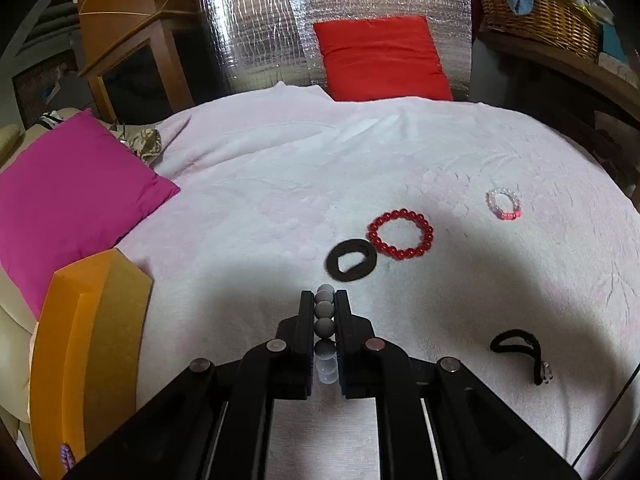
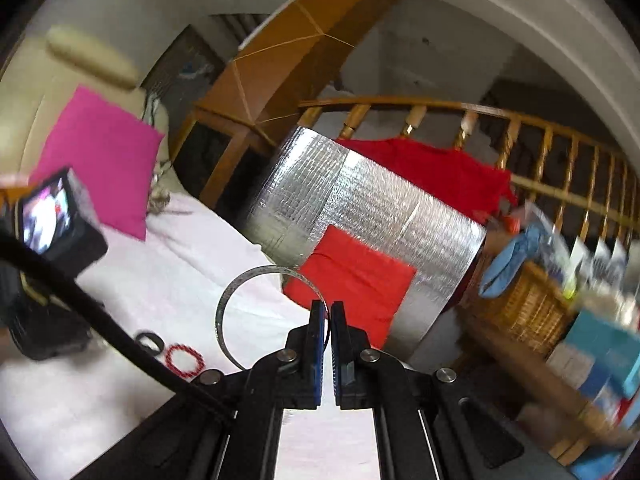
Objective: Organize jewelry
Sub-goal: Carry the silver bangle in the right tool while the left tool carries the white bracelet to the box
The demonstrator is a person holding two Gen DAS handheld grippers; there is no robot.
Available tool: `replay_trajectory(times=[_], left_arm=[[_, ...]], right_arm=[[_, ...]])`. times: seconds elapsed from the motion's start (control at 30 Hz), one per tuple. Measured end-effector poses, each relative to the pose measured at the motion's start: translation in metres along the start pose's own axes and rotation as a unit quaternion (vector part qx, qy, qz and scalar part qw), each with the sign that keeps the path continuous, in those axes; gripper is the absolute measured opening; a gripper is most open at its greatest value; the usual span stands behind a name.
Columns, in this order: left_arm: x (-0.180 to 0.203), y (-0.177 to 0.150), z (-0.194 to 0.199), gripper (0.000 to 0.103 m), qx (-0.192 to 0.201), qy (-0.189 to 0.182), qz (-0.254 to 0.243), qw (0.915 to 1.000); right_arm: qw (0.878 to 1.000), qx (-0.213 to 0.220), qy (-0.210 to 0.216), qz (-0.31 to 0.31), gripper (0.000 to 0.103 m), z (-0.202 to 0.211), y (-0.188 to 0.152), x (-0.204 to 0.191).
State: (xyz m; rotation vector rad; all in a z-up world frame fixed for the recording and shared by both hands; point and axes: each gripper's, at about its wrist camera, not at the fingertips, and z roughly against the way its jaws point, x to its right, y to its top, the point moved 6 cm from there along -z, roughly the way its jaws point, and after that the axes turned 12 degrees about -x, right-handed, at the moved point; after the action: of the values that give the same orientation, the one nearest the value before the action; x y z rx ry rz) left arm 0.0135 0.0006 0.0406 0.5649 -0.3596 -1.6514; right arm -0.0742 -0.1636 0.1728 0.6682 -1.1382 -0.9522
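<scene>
Bead bracelet (image 1: 325,320) half hidden between left claw (image 1: 324,300) fingers.

Left hand-held gripper (image 1: 325,300): matte black plastic, two flat parallel fingers on scissor-type link arms w/ round silver pivot pins. Right hand-held gripper (image 2: 327,316): same build; blue pads (image 2: 319,340) on inner finger faces, open slots in arms.

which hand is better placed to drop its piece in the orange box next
Left, probably: the left gripper, clamping the grey bead bracelet, has the orange box right beside it. The right gripper holds a silver bangle, aimed away.
</scene>
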Motion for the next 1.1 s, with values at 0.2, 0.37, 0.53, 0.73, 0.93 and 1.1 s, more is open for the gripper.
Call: replay_trajectory(times=[0.2, 0.37, 0.53, 0.73, 0.93, 1.1], left_arm=[[-0.031, -0.003, 0.033, 0.010, 0.033, 0.005, 0.035, 0.9988], [-0.072, -0.021, 0.086, 0.010, 0.070, 0.017, 0.068, 0.9951], [-0.131, -0.050, 0.146, 0.010, 0.099, 0.029, 0.114, 0.9881], [-0.201, -0.099, 0.181, 0.010, 0.100, 0.077, 0.146, 0.9811], [-0.260, -0.149, 0.143, 0.010, 0.032, 0.090, 0.180, 0.9791], [-0.265, -0.170, 0.092, 0.010, -0.022, 0.059, 0.190, 0.9798]], right_arm=[[0.995, -0.035, 0.067, -0.072, 0.004, -0.015, 0.008, -0.007], [0.989, -0.033, 0.116, -0.090, 0.004, -0.011, 0.031, -0.036], [0.979, -0.032, 0.177, -0.097, 0.004, -0.005, 0.058, -0.084], [0.960, -0.050, 0.267, -0.072, 0.004, 0.010, 0.087, -0.179], [0.934, -0.117, 0.337, -0.036, 0.004, 0.005, 0.098, -0.286], [0.920, -0.186, 0.345, 0.016, 0.004, -0.019, 0.103, -0.357]])
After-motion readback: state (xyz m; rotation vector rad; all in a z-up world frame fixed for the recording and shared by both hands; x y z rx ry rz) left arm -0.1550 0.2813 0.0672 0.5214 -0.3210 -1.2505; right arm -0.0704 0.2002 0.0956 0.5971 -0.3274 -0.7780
